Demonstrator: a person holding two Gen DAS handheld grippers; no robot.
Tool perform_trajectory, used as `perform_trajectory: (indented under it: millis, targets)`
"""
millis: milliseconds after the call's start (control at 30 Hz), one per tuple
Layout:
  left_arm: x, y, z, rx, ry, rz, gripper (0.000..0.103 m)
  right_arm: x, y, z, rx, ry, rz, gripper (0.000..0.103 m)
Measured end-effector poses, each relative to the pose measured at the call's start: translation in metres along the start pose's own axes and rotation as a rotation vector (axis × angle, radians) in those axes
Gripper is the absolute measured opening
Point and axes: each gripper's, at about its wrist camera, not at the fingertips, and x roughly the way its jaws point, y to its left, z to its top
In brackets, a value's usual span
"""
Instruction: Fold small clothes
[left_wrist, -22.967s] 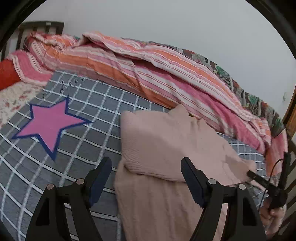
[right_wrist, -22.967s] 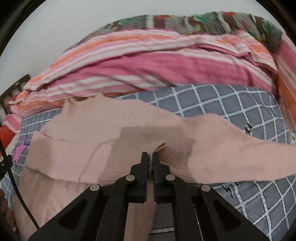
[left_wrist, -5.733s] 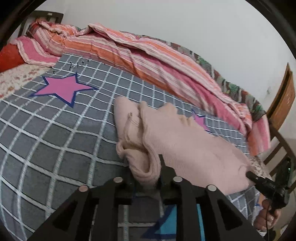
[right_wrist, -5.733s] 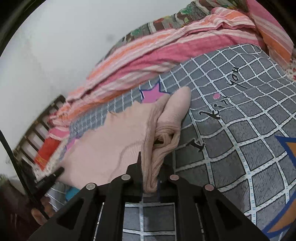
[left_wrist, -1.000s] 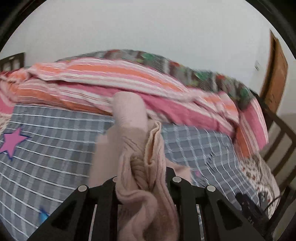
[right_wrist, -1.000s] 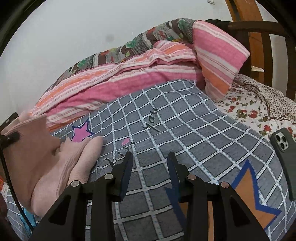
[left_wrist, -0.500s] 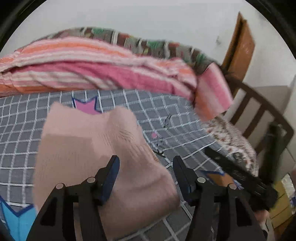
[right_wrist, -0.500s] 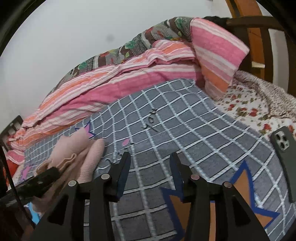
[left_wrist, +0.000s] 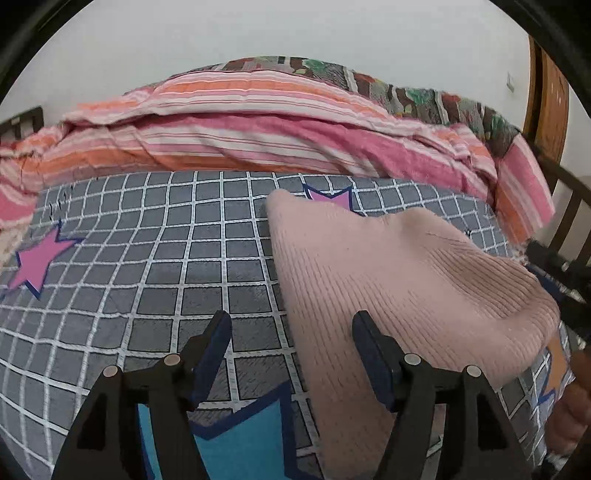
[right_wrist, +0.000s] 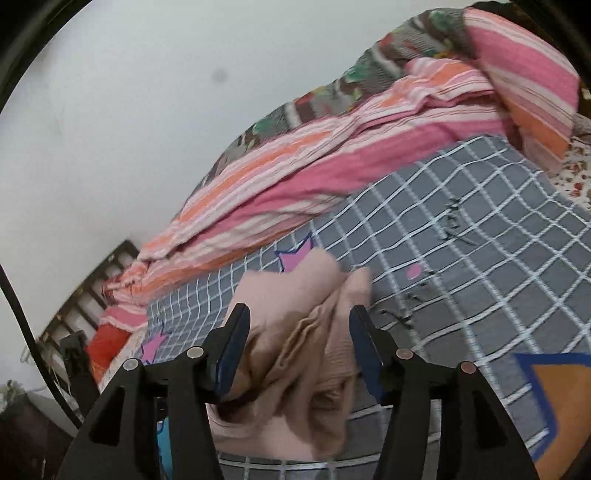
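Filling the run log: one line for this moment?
sweater: folded, on bed | left hand-held gripper: opening, empty | right hand-held gripper: opening, straddles sweater

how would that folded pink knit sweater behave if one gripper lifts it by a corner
The pink knit sweater would probably sag and unfold: its layers lie loose at the open end. The ribbed knit looks soft and grippy, so it likely won't slip.
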Motion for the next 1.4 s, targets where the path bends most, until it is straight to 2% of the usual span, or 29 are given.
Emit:
perform_trajectory:
  millis: [167,233,300,400,500,600,1033,1133,1200,1400]
  targets:
    - [-0.001,0.003,-0.002,-0.004,-0.003,-0.001,0.067,0.020,0.018,-0.012,-0.090,0.016,-0.103,0.053]
    - [-0.002,0.003,-0.002,-0.001,-0.004,0.002,0.067,0.027,0.019,-0.016,-0.104,0.031,-0.139,0.043]
    - [-0.004,0.003,-0.003,0.003,-0.006,0.002,0.067,0.033,0.016,-0.020,-0.111,0.057,-0.179,0.025]
    - [-0.004,0.003,-0.002,0.008,-0.008,0.003,0.067,0.042,0.009,-0.025,-0.116,0.087,-0.209,0.011]
    - [-0.005,0.003,-0.002,0.006,-0.009,0.007,0.067,0.037,0.009,-0.029,-0.131,0.074,-0.200,0.003]
    - [-0.006,0.003,-0.002,0.002,-0.007,0.009,0.067,0.032,0.013,-0.030,-0.166,0.068,-0.201,0.003]
    - [-0.007,0.000,-0.001,0.007,-0.012,0.024,0.067,0.030,0.011,-0.030,-0.151,0.061,-0.197,0.003]
    - [-0.006,0.002,0.000,-0.002,-0.010,0.019,0.067,0.031,0.009,-0.028,-0.138,0.069,-0.182,0.008]
    - [-0.004,0.005,0.001,-0.010,-0.007,0.030,0.067,0.032,0.008,-0.026,-0.118,0.075,-0.175,0.017]
    - [0.000,0.026,0.004,-0.089,0.007,0.033,0.067,0.042,0.010,-0.025,-0.102,0.090,-0.157,0.019]
